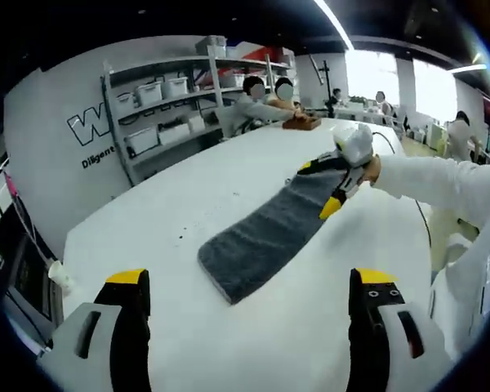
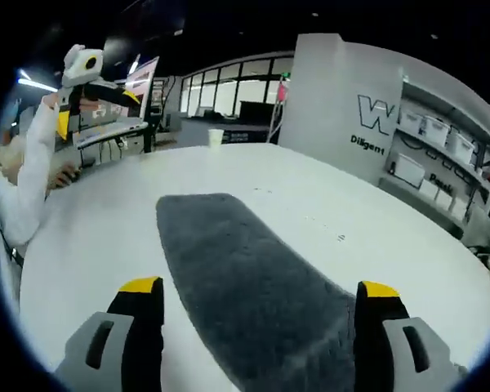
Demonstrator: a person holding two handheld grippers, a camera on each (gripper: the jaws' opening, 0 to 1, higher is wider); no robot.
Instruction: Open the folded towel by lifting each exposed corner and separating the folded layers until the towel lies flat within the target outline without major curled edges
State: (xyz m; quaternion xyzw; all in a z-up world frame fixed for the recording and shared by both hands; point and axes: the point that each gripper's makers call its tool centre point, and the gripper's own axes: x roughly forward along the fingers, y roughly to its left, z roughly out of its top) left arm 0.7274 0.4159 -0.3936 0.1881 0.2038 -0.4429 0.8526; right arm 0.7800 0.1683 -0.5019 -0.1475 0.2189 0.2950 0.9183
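1. Here, in the left gripper view, the left gripper (image 1: 249, 306) is hovering over the white table (image 1: 171, 204) with its jaws standing wide apart and nothing between them.
2. The grey towel (image 1: 265, 237) is lying as a long folded strip on the table ahead of those jaws, its near end resting flat and its far end rising off the surface.
3. The right gripper (image 1: 336, 181) is coming in from the right at that far end, with the towel's edge sitting at its yellow-tipped jaws; whether they are pinching the cloth I cannot tell.
4. Shelves (image 1: 175, 102) with white bins are standing against the wall beyond the table.
5. In the right gripper view, the right gripper (image 2: 261, 314) is showing its jaws wide apart, with the towel (image 2: 245, 286) running between them and away across the table (image 2: 376, 212).
6. The left gripper (image 2: 77, 77) is hanging high at the upper left, well apart from the towel.
7. A paper cup (image 2: 216, 137) is standing at the table's far edge.
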